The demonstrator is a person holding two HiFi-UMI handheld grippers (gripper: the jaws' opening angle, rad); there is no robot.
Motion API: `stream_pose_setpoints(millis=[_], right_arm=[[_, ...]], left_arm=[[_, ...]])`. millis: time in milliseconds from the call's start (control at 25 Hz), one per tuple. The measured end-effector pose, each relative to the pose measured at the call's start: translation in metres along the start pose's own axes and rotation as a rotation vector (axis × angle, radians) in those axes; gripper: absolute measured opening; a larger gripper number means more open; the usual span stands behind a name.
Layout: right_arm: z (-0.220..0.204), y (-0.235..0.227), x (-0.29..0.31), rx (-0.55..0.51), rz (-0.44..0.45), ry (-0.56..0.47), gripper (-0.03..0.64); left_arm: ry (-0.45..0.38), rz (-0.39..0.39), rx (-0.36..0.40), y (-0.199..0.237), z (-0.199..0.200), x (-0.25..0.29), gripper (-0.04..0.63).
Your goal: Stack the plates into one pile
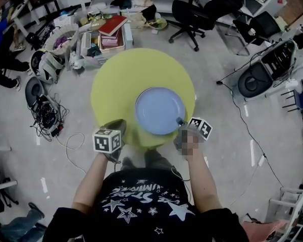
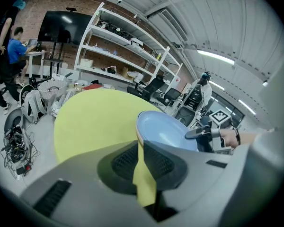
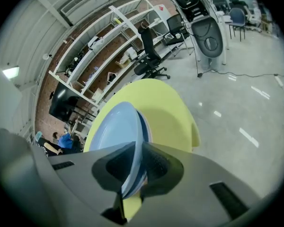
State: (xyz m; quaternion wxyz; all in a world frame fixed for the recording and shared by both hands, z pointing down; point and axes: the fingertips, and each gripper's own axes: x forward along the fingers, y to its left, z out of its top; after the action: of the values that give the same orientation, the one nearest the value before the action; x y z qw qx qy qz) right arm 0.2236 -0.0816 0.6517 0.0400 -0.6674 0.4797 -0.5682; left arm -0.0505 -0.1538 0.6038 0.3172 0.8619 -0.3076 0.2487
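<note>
A light blue plate (image 1: pixel 159 110) lies on the near right part of a round yellow-green table (image 1: pixel 116 79). In the right gripper view the blue plate (image 3: pixel 114 126) tops a darker blue plate, whose rim shows just beneath it. My right gripper (image 1: pixel 182 123) is shut on the top plate's near right rim, which runs between its jaws (image 3: pixel 141 148). My left gripper (image 1: pixel 118 126) hovers at the table's near left edge, left of the plate (image 2: pixel 168 132). Its jaws (image 2: pixel 139 144) are shut to a thin slit with nothing held; only the table (image 2: pixel 92 122) shows through.
A black office chair (image 1: pixel 202 14) stands behind the table on the right. A crate of books (image 1: pixel 111 32) and bags sit behind it on the left. Cables (image 1: pixel 46 116) lie on the floor at left, and a black stand (image 1: pixel 255 79) is at right.
</note>
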Motion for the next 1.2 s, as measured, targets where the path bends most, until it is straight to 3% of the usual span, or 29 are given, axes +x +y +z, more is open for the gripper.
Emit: stream_pose_setpoints(millis=[200, 360, 560, 680, 1080, 1200], right_arm=[[-0.004, 0.005, -0.001, -0.088, 0.009, -0.019, 0.061], [-0.012, 0.021, -0.002, -0.209, 0.009, -0.001, 0.182], [-0.016, 0.018, -0.009, -0.324, -0.087, -0.03, 0.221], [-0.014, 0.013, -0.019, -0.328, -0.116, -0.094, 0.221], [-0.035, 0.014, -0.055, -0.298, -0.082, -0.195, 0.218], [-0.037, 0.012, -0.067, -0.286, -0.069, -0.232, 0.184]], left_arm=[[0.0, -0.004, 0.004, 0.004, -0.005, -0.008, 0.044], [0.0, -0.008, 0.006, 0.007, -0.011, -0.019, 0.044], [0.001, -0.027, 0.018, 0.005, -0.018, -0.026, 0.044], [-0.001, -0.036, 0.029, 0.004, -0.022, -0.03, 0.044], [0.008, -0.076, 0.051, 0.001, -0.037, -0.046, 0.044], [0.01, -0.086, 0.065, -0.002, -0.035, -0.045, 0.044]])
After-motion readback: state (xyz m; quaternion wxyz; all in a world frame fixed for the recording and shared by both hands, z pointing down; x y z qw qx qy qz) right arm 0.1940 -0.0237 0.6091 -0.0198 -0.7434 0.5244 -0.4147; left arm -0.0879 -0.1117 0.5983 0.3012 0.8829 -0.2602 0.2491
